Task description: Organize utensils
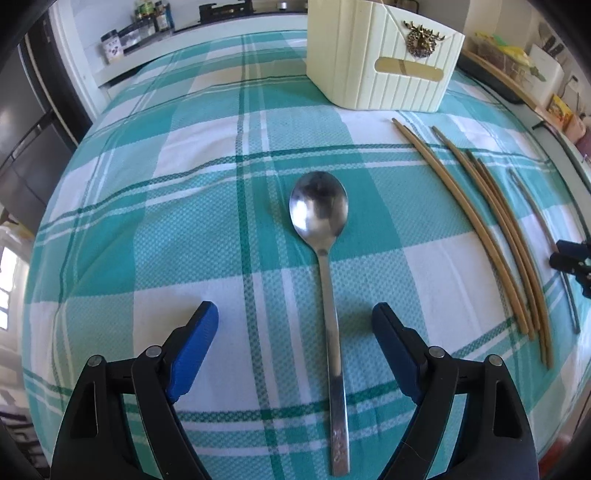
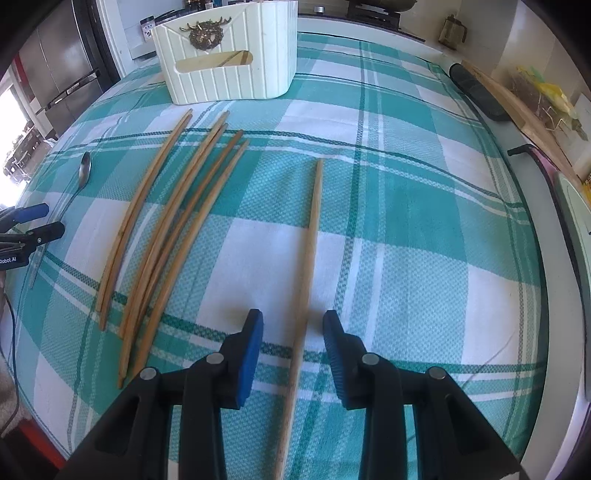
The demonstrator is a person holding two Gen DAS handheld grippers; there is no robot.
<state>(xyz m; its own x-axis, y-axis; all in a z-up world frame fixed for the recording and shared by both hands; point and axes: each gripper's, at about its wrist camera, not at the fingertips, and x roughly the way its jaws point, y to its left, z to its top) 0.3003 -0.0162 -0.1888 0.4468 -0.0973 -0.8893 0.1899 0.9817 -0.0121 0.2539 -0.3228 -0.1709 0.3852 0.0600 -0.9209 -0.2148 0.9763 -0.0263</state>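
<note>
A steel spoon (image 1: 325,251) lies flat on the teal checked cloth, bowl pointing away. My left gripper (image 1: 295,314) stands open over its handle, and neither blue pad touches it. A single wooden chopstick (image 2: 308,266) lies lengthwise on the cloth. My right gripper (image 2: 293,321) is open around its near end, with a gap on each side. Several more chopsticks (image 2: 166,225) lie in a loose bundle to the left; they also show in the left wrist view as chopsticks (image 1: 491,236). The spoon (image 2: 83,173) and the left gripper (image 2: 40,221) show at the far left of the right wrist view.
A cream ribbed caddy (image 1: 380,59) with a brass stag badge stands at the far side of the cloth, also seen as the caddy (image 2: 229,55). A wooden board and packets (image 2: 532,96) line the counter to the right. Spice jars (image 1: 136,33) sit on a shelf behind.
</note>
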